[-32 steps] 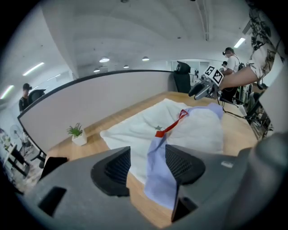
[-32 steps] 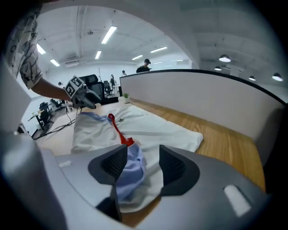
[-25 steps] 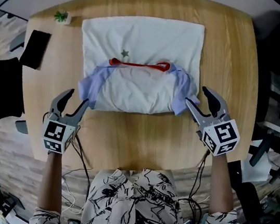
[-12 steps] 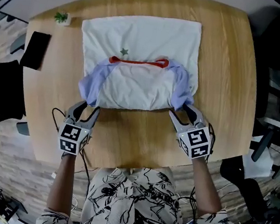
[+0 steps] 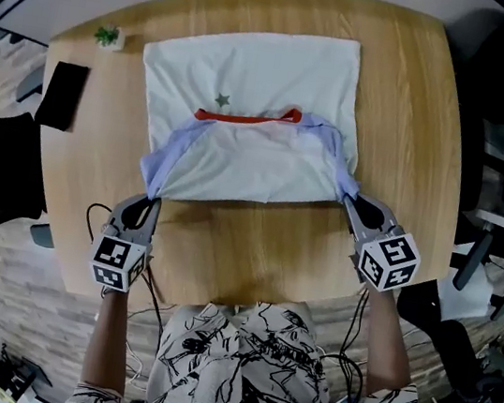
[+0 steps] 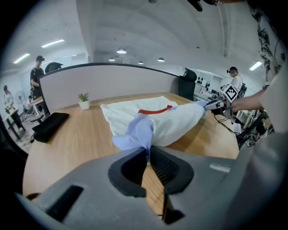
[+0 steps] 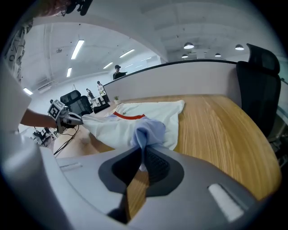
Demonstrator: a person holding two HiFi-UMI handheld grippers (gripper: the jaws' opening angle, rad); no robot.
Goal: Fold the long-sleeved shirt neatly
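A white long-sleeved shirt (image 5: 258,102) with a red collar (image 5: 246,119) and lavender sleeves lies on the round wooden table (image 5: 262,254). My left gripper (image 5: 148,202) is shut on the lavender fabric at the near left corner, and the cloth (image 6: 140,131) runs down between its pads. My right gripper (image 5: 350,199) is shut on the lavender fabric (image 7: 147,132) at the near right corner. Both pairs of jaws have just been closing with the fabric between them. The shirt's near edge is stretched between the two grippers. Each gripper view shows the other gripper: right (image 6: 213,104), left (image 7: 67,118).
A small potted plant (image 5: 108,33) and a flat black object (image 5: 62,92) sit at the table's far left. Cables hang off the near edge by the person's patterned clothes. A black office chair (image 7: 258,85) stands past the table's right side.
Both grippers came in to the shirt's near corners and shut on the lavender sleeve fabric. The slack near edge is now pulled out sideways and taut.
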